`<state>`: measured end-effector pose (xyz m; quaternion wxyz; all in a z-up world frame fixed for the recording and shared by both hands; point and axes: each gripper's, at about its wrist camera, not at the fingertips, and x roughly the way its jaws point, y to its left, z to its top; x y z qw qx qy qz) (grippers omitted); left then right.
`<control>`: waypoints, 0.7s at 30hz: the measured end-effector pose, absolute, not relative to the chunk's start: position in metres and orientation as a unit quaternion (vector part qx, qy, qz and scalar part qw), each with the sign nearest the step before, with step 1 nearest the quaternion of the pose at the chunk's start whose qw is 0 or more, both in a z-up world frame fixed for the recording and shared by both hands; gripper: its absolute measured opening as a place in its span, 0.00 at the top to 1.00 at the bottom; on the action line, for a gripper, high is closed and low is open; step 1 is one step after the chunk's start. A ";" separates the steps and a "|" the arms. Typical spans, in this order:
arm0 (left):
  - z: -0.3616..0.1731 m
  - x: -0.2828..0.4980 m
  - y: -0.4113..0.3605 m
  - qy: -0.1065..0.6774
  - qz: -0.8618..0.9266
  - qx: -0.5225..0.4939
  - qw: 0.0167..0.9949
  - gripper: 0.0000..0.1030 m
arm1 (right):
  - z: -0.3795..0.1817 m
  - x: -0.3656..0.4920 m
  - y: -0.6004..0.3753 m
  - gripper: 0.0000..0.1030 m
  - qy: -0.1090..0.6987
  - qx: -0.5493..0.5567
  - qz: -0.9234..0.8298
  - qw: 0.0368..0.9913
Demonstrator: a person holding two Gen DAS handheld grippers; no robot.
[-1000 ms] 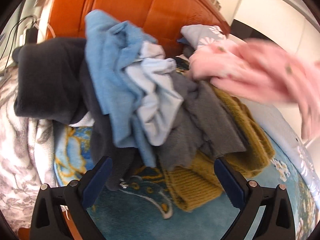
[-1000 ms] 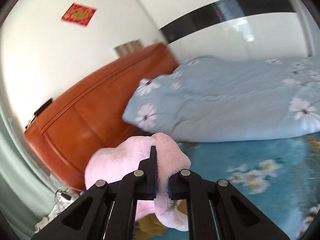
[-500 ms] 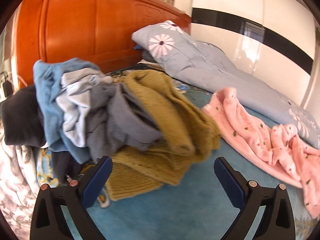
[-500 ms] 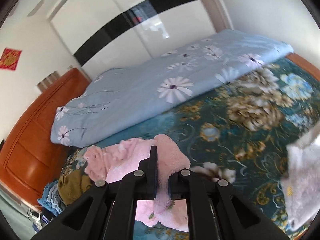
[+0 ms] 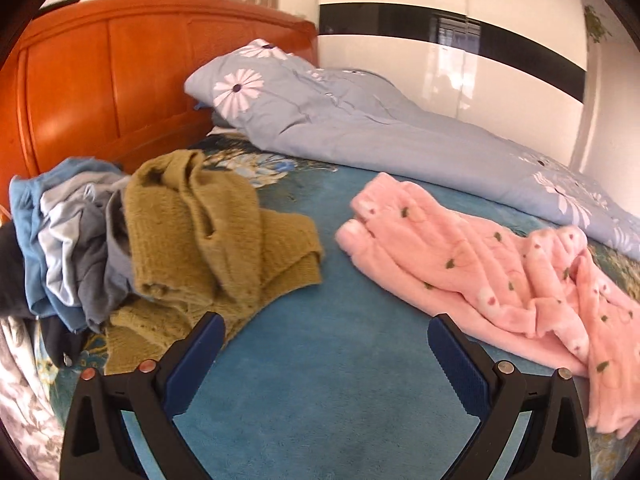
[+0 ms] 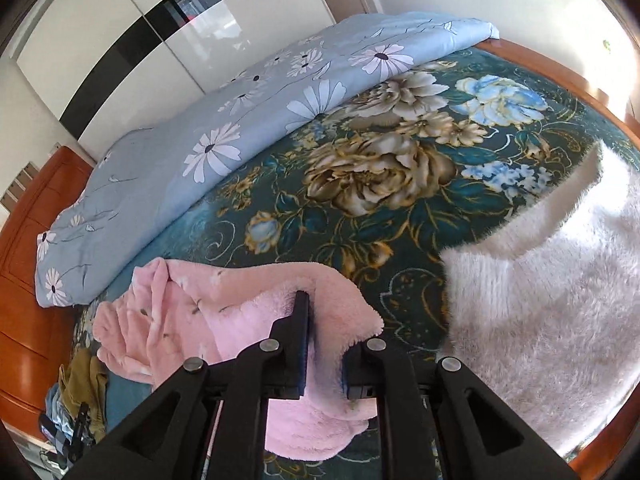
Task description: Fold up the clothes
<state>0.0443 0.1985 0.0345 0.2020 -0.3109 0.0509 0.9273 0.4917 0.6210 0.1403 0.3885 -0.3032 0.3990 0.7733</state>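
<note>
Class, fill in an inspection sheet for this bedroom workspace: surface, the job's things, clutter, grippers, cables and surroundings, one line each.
Surface: bed with a teal floral bedspread, bare in the middle.
Job's things: pink fleece garment spread out on the bedspread; heap of unfolded clothes near the headboard, olive knit sweater on top; white fluffy garment lying flat.
Clutter: light blue daisy-print quilt bunched along the far side.
Grippers: left gripper open, holding nothing, above bare bedspread; right gripper shut on an edge of the pink fleece garment.
Cables: nothing seen.
Surroundings: orange wooden headboard; white wardrobe with a black stripe.
</note>
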 end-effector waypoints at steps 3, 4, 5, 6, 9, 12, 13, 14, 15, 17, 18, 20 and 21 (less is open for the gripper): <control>0.036 0.045 0.199 0.053 0.932 -0.301 0.196 0.00 | 0.157 0.483 0.599 0.85 0.336 -0.324 0.791 0.395; 0.035 0.042 0.197 0.045 0.931 -0.303 0.199 0.00 | 0.161 0.474 0.591 0.82 0.306 -0.339 0.797 0.395; 0.034 0.040 0.195 0.031 0.927 -0.309 0.209 0.00 | 0.164 0.466 0.585 0.73 0.283 -0.353 0.802 0.389; 0.033 0.037 0.192 0.014 0.922 -0.318 0.220 0.00 | 0.168 0.458 0.578 0.62 0.259 -0.366 0.807 0.384; 0.029 0.031 0.180 -0.033 0.900 -0.345 0.265 0.00 | 0.167 0.453 0.577 0.44 0.252 -0.380 0.818 0.351; 0.027 0.028 0.167 -0.055 0.880 -0.367 0.297 0.00 | 0.160 0.478 0.586 0.43 0.293 -0.361 0.804 0.370; 0.027 0.025 0.165 -0.057 0.875 -0.374 0.303 0.00 | 0.159 0.488 0.586 0.43 0.296 -0.354 0.794 0.395; 0.028 0.023 0.162 -0.060 0.871 -0.379 0.308 0.00 | 0.160 0.496 0.584 0.43 0.288 -0.349 0.788 0.417; 0.031 0.022 0.162 -0.064 0.868 -0.380 0.312 0.00 | 0.163 0.500 0.579 0.43 0.276 -0.343 0.786 0.434; 0.040 0.023 0.163 -0.080 0.866 -0.375 0.320 0.00 | 0.172 0.493 0.564 0.43 0.244 -0.335 0.797 0.439; 0.045 0.025 0.165 -0.086 0.865 -0.373 0.324 0.00 | 0.175 0.482 0.552 0.42 0.229 -0.332 0.811 0.423; 0.054 0.027 0.173 -0.082 0.860 -0.376 0.334 0.00 | 0.171 0.447 0.524 0.41 0.206 -0.342 0.842 0.362; 0.059 0.029 0.177 -0.077 0.858 -0.378 0.338 0.00 | 0.165 0.425 0.507 0.40 0.197 -0.350 0.857 0.323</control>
